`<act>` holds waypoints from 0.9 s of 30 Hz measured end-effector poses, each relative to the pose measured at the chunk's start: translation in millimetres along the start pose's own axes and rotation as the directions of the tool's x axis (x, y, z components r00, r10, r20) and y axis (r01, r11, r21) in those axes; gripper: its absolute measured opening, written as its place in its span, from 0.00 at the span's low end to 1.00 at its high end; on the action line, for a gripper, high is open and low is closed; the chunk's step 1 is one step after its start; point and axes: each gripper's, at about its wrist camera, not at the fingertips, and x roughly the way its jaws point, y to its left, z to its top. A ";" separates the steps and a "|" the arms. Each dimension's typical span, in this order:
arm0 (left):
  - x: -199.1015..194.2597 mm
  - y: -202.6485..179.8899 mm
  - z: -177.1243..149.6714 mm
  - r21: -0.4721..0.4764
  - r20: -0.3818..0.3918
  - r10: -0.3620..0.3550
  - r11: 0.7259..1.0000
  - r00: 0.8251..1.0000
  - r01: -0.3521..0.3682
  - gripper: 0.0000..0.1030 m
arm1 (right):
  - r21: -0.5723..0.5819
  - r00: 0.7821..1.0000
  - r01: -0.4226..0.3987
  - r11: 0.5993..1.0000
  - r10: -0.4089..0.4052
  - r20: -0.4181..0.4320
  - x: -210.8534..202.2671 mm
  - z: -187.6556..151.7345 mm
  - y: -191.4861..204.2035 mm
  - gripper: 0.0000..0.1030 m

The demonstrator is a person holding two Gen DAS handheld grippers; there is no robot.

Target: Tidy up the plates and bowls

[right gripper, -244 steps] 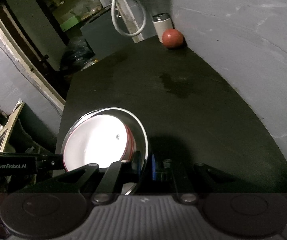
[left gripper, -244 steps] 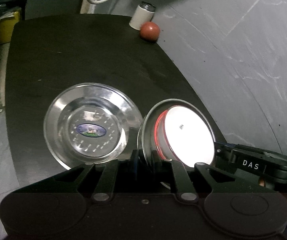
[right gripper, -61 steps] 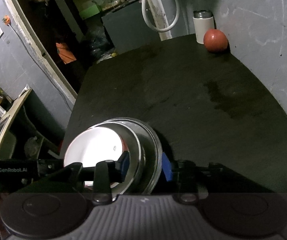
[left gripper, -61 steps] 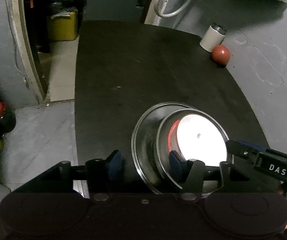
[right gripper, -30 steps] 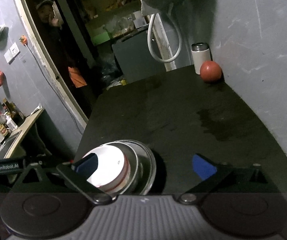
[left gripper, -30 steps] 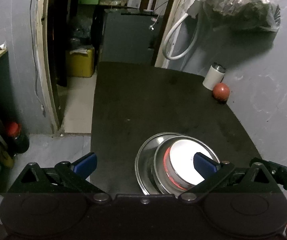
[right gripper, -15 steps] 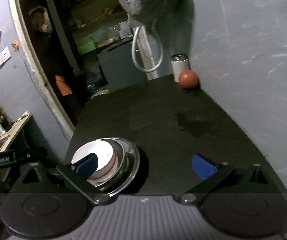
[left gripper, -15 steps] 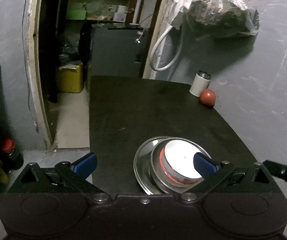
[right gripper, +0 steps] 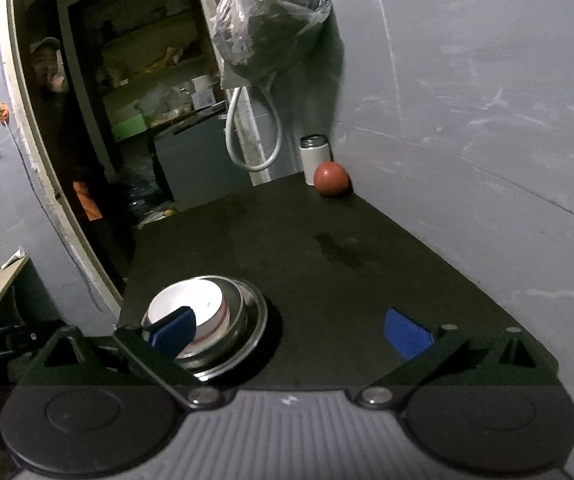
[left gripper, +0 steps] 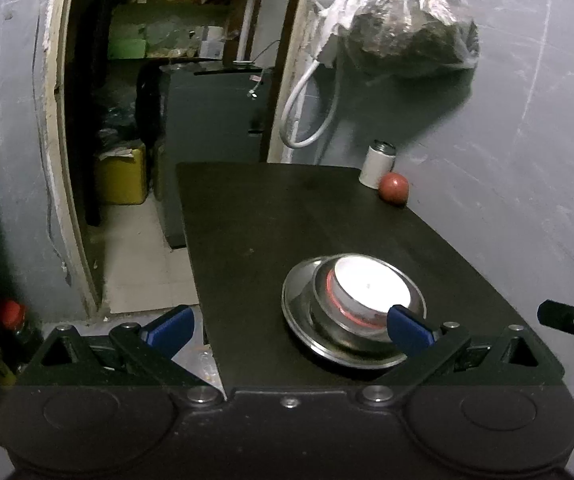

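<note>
The left view takes in a yellow can point(left gripper: 121, 176) on the floor by the doorway; the right view alone catches a person point(right gripper: 49, 68) in a cap there. Both claws — left claw point(left gripper: 289, 326) and right claw point(right gripper: 289, 330) — hang spread wide, holding nothing. On the desk point(left gripper: 255, 216) near its front edge, a white bowl point(left gripper: 371, 288) sits upright in a steel bowl point(left gripper: 329, 312) on a steel plate point(left gripper: 295, 300). The left tool in the right view reads "Robot.AI", partly cut off. A tin point(left gripper: 375, 164) and a red fruit point(left gripper: 393, 187) sit touching at the far corner.
</note>
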 end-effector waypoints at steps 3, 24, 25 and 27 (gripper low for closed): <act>-4.5 2.3 -8.7 0.010 -0.008 -0.013 1.000 1.000 0.013 0.99 | -0.002 1.000 0.024 1.000 -0.024 -0.001 -9.4 -9.0 3.2 1.00; -28.1 16.0 -51.7 0.031 -0.055 -0.020 0.999 0.998 0.021 0.99 | -0.025 0.997 0.043 0.999 -0.044 -0.067 -38.3 -58.5 30.5 1.00; -28.2 16.0 -52.3 0.032 -0.057 -0.017 0.999 0.998 0.019 0.99 | -0.025 0.997 0.041 0.999 -0.043 -0.071 -38.7 -59.8 31.0 1.00; -29.7 16.8 -54.8 0.031 -0.059 -0.018 0.999 0.998 0.020 0.99 | -0.027 0.996 0.039 0.999 -0.041 -0.080 -38.7 -62.8 32.1 1.00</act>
